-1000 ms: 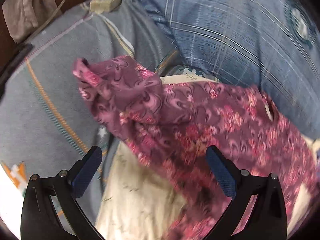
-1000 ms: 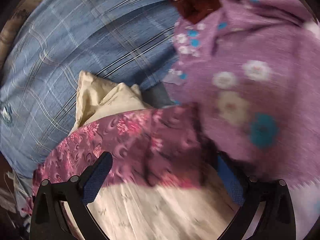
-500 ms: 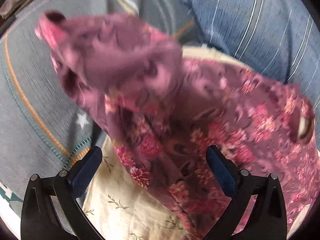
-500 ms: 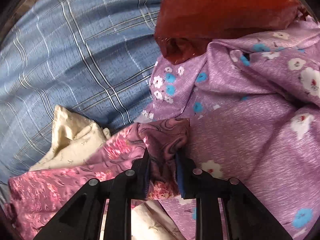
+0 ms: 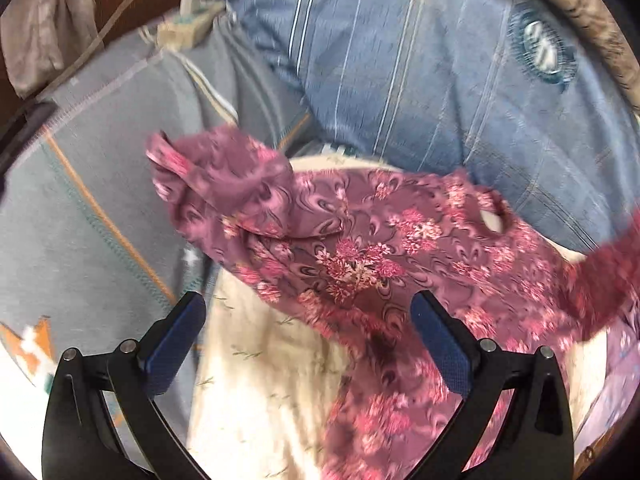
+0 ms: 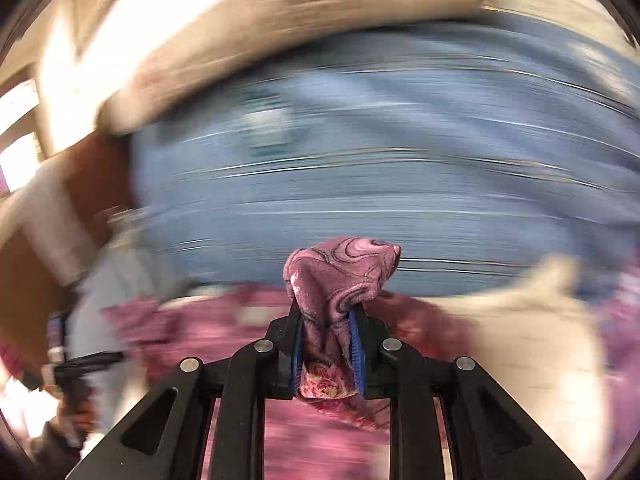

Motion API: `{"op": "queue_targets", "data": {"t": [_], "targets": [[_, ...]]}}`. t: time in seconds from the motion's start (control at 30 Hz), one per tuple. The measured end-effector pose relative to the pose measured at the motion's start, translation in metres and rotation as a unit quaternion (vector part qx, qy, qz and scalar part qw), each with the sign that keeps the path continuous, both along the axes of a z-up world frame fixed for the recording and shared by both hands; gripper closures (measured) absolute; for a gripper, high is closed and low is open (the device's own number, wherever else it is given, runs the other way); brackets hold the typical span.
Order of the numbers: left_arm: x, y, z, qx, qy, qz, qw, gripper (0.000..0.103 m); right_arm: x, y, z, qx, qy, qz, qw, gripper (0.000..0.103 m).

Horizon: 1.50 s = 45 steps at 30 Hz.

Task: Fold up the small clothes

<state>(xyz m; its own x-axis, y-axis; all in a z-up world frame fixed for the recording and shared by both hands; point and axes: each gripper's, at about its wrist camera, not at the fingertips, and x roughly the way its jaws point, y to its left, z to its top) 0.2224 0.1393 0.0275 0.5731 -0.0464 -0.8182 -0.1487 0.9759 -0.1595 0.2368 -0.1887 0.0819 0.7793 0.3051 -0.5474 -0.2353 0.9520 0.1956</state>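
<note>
The left gripper (image 5: 306,340) hangs with its jaws spread wide and nothing between them, just above a cream leaf-print cloth (image 5: 264,392). The right gripper (image 6: 326,354) has its jaws clamped on a bunched corner of the pink floral garment (image 5: 360,264), and a knob of that cloth sticks up past its blue pads (image 6: 357,354). Most of that view is smeared by motion.

Beyond the left gripper the garment lies crumpled across the cream cloth, one sleeve-like end reaching left onto a grey blanket (image 5: 92,184) with orange and teal stitching, its right end lifted and blurred. Behind it a blue plaid bedcover (image 5: 420,80) spreads over the bed. At the far left edge a white charger block (image 5: 186,24) sits with its cable trailing.
</note>
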Motion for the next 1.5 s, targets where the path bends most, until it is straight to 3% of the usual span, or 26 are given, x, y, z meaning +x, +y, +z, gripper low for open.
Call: {"op": "queue_targets", "data": {"t": [0.07, 0.13, 0.2, 0.23, 0.3, 0.37, 0.5, 0.57, 0.67, 0.83, 0.93, 1.03, 1.1, 1.13, 1.17, 1.23, 1.27, 1.33, 1.4, 1.47, 1.5], "targets": [[-0.010, 0.012, 0.010, 0.006, -0.013, 0.004, 0.9999, 0.000, 0.009, 0.076, -0.005, 0.031, 0.008, 0.066, 0.997, 0.083], [-0.028, 0.030, 0.017, 0.011, -0.022, 0.016, 0.9996, 0.000, 0.019, 0.137, -0.021, 0.056, 0.026, 0.104, 0.993, 0.076], [-0.038, 0.048, 0.016, 0.015, -0.023, 0.030, 0.9992, 0.000, 0.034, 0.193, -0.050, 0.079, 0.072, 0.137, 0.985, 0.056], [-0.044, 0.057, 0.015, 0.017, -0.021, 0.037, 0.9990, 0.000, 0.039, 0.215, -0.065, 0.076, 0.096, 0.145, 0.982, 0.043], [-0.053, 0.067, 0.010, 0.021, -0.015, 0.042, 0.9988, 0.000, 0.042, 0.256, -0.097, 0.028, 0.137, 0.145, 0.979, 0.043], [-0.058, 0.070, 0.006, 0.022, -0.013, 0.041, 0.9988, 0.000, 0.030, 0.267, -0.111, 0.009, 0.147, 0.151, 0.977, 0.043], [-0.045, 0.055, 0.000, -0.014, -0.011, 0.028, 0.9995, 0.000, 0.003, 0.202, -0.087, 0.045, 0.109, 0.118, 0.986, 0.041], [-0.036, 0.040, -0.001, -0.045, -0.009, 0.013, 0.9989, 0.000, -0.004, 0.136, -0.077, 0.058, 0.092, 0.048, 0.993, 0.027], [-0.012, 0.005, -0.013, -0.072, 0.009, -0.015, 0.9972, 0.000, -0.007, 0.045, -0.079, 0.058, 0.093, -0.054, 0.993, 0.026], [0.022, -0.041, -0.048, -0.106, 0.071, -0.017, 0.9917, 0.000, 0.001, -0.067, -0.127, 0.113, 0.152, -0.153, 0.970, 0.026], [0.030, -0.061, -0.057, -0.105, 0.082, -0.020, 0.9909, 0.000, 0.010, -0.097, -0.166, 0.190, 0.183, -0.146, 0.954, 0.026], [0.037, -0.082, -0.063, -0.064, 0.092, -0.028, 0.9933, 0.000, 0.028, -0.095, -0.196, 0.252, 0.199, -0.107, 0.941, 0.026], [0.039, -0.089, -0.063, -0.046, 0.094, -0.032, 0.9940, 0.000, 0.040, -0.083, -0.219, 0.281, 0.221, -0.067, 0.932, 0.034], [0.039, -0.092, -0.062, -0.042, 0.094, -0.033, 0.9942, 0.000, 0.044, -0.074, -0.226, 0.283, 0.226, -0.047, 0.931, 0.077], [0.038, -0.094, -0.060, -0.044, 0.090, -0.036, 0.9944, 0.000, 0.049, -0.065, -0.222, 0.250, 0.229, -0.038, 0.940, 0.094], [0.037, -0.100, -0.052, -0.049, 0.072, -0.044, 0.9952, 0.000, 0.044, -0.067, -0.194, 0.214, 0.179, -0.048, 0.959, 0.094], [0.039, -0.106, -0.049, -0.040, 0.064, -0.048, 0.9960, 0.000, 0.043, -0.068, -0.168, 0.174, 0.130, -0.059, 0.974, 0.094], [0.048, -0.119, -0.051, -0.009, 0.063, -0.062, 0.9961, 0.000, 0.050, -0.065, -0.146, 0.092, 0.095, -0.073, 0.989, 0.095], [0.058, -0.131, -0.063, 0.027, 0.074, -0.064, 0.9948, 0.000, 0.068, -0.059, -0.154, 0.025, 0.123, -0.072, 0.989, 0.095], [0.068, -0.137, -0.085, 0.047, 0.108, -0.061, 0.9912, 0.000, 0.084, -0.046, -0.182, -0.048, 0.172, -0.065, 0.982, 0.093], [0.070, -0.137, -0.094, 0.051, 0.128, -0.059, 0.9887, 0.000, 0.085, -0.046, -0.190, -0.060, 0.190, -0.062, 0.978, 0.093]]}}
